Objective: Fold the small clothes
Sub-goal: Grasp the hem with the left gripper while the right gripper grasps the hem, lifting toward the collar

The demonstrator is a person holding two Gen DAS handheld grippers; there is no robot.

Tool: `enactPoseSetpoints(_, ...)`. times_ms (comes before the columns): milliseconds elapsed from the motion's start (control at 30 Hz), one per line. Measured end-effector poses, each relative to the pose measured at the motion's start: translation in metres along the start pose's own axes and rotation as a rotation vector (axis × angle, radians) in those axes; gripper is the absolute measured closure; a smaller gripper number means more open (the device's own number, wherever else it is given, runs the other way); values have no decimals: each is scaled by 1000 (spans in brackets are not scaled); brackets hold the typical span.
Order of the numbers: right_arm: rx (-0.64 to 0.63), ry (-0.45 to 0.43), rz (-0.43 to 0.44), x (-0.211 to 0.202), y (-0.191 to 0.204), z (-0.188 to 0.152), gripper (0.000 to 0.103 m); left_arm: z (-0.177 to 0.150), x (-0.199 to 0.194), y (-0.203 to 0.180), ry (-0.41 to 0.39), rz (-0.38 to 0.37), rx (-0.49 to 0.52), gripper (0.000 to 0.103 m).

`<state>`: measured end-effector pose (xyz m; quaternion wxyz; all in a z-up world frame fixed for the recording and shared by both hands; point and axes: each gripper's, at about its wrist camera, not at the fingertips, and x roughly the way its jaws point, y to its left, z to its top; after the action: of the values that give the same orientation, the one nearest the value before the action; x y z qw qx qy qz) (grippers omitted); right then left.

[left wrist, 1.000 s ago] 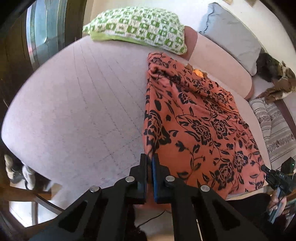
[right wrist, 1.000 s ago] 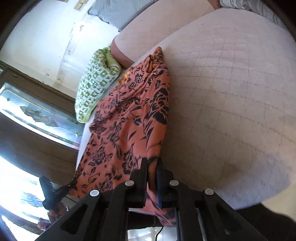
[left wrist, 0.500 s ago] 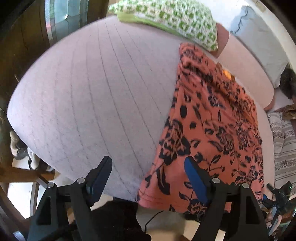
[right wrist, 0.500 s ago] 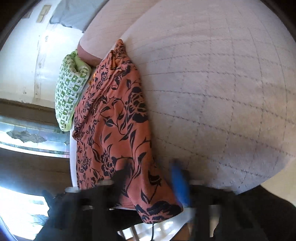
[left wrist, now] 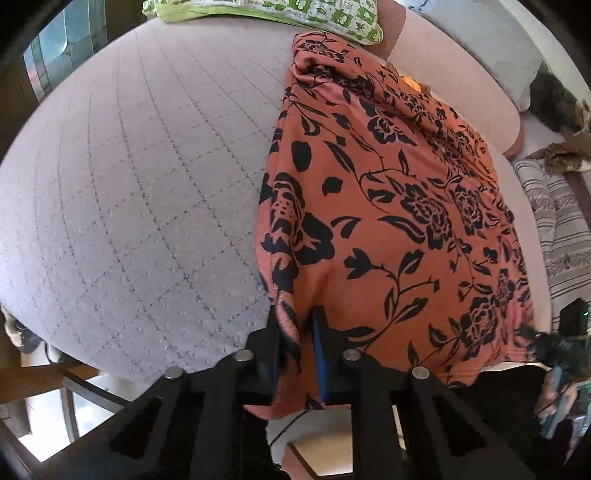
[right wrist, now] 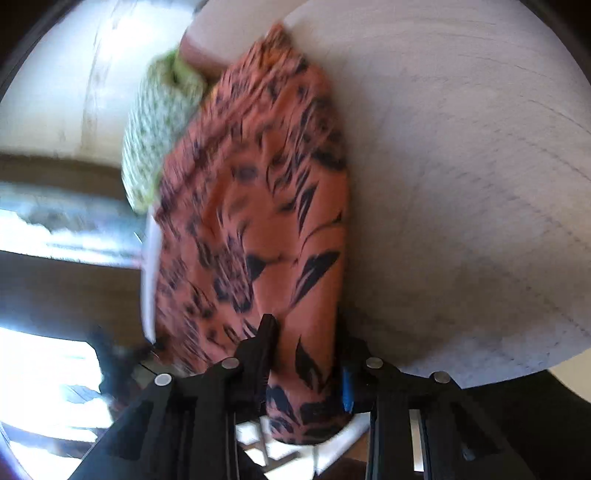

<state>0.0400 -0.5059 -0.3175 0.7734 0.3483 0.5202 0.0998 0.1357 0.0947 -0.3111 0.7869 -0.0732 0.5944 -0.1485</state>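
Since the earlier frame both tongs have sunk onto the near hem and been closing, so the left tongs (left wrist: 295, 332) and right tongs (right wrist: 304, 332) each pinch a near corner of the orange floral garment (left wrist: 399, 206), whose long axis runs away across the quilted bed (left wrist: 140, 177).

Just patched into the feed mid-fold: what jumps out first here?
The orange garment with black flowers lies along the pale quilted bed, its near hem over the edge. Each tool, left and right, has a near corner between its jaws, which have just been closing. A green checked pillow sits beyond.
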Motion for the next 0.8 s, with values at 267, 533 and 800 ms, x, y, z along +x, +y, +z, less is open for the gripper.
enactPoseSetpoints(267,-95,-12,-41,6,32,-1,91,11,3,-3,28,-17,43,94)
enactPoseSetpoints(533,-109,-117,179,-29,73,43,93,64,-38,14,-60,-302,-48,96)
enactPoseSetpoints(800,-9,-308,256,-42,91,172,93,201,-53,5,-134,-376,-99,96)
